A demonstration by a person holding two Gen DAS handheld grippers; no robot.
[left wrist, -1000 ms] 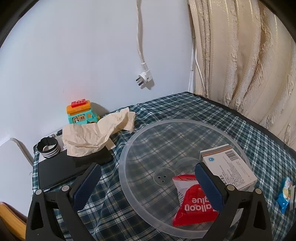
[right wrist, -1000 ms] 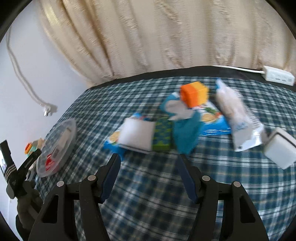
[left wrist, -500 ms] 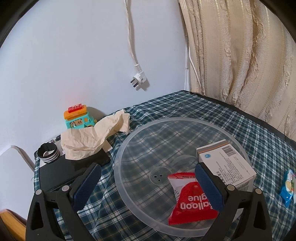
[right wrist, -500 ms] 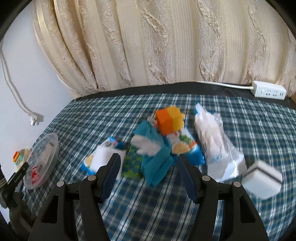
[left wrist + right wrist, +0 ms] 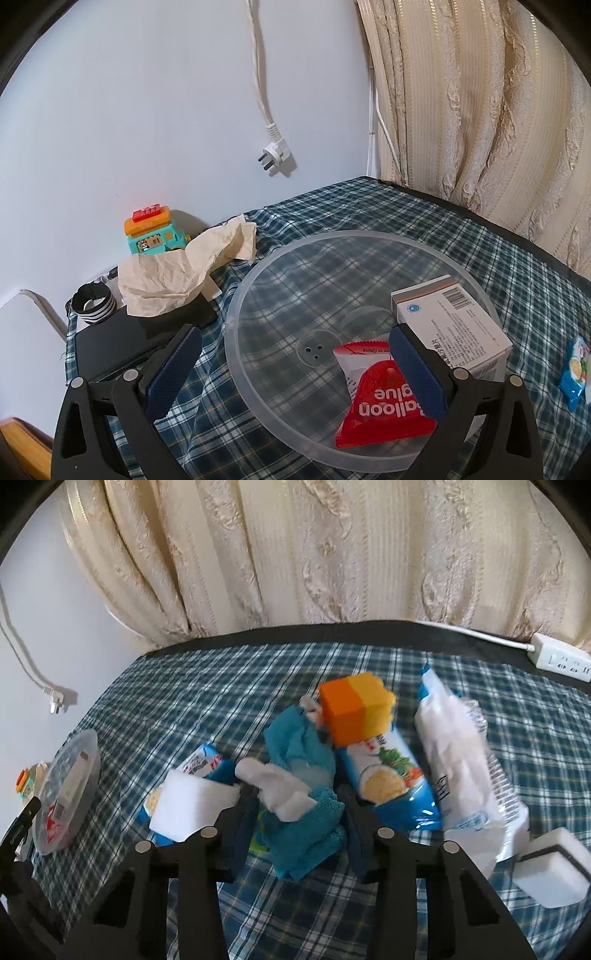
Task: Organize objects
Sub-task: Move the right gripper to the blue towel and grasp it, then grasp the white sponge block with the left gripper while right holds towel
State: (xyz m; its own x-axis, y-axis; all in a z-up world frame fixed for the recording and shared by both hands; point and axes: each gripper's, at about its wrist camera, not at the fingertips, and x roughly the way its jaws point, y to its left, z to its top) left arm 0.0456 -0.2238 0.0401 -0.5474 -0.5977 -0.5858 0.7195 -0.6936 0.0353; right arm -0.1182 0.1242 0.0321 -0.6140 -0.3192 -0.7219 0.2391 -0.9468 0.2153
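My right gripper [image 5: 299, 801] is low over a teal cloth [image 5: 295, 746] on the checked tablecloth. Its jaws are closing, with the cloth and a crumpled white tissue [image 5: 273, 782] between them and the pads touching the cloth's sides. Around the cloth lie an orange and yellow sponge block [image 5: 354, 709], a blue snack packet [image 5: 388, 779], a white plastic bag [image 5: 461, 760] and a white sponge [image 5: 192, 805]. My left gripper [image 5: 293, 332] stands open over a clear round dish [image 5: 258, 273] that holds a red packet [image 5: 384, 398] and a white carton [image 5: 450, 325].
By the wall stand a toy car [image 5: 155, 232], crumpled paper [image 5: 173, 273], a black box [image 5: 122, 339] and a striped band [image 5: 92, 299]. A white cube [image 5: 554, 871] lies at the right and a power strip [image 5: 557, 657] by the curtain. A plug hangs on the wall.
My right gripper has moved up to the pile and its jaws have narrowed around the teal cloth. The left gripper stays open over the dish, with little change.
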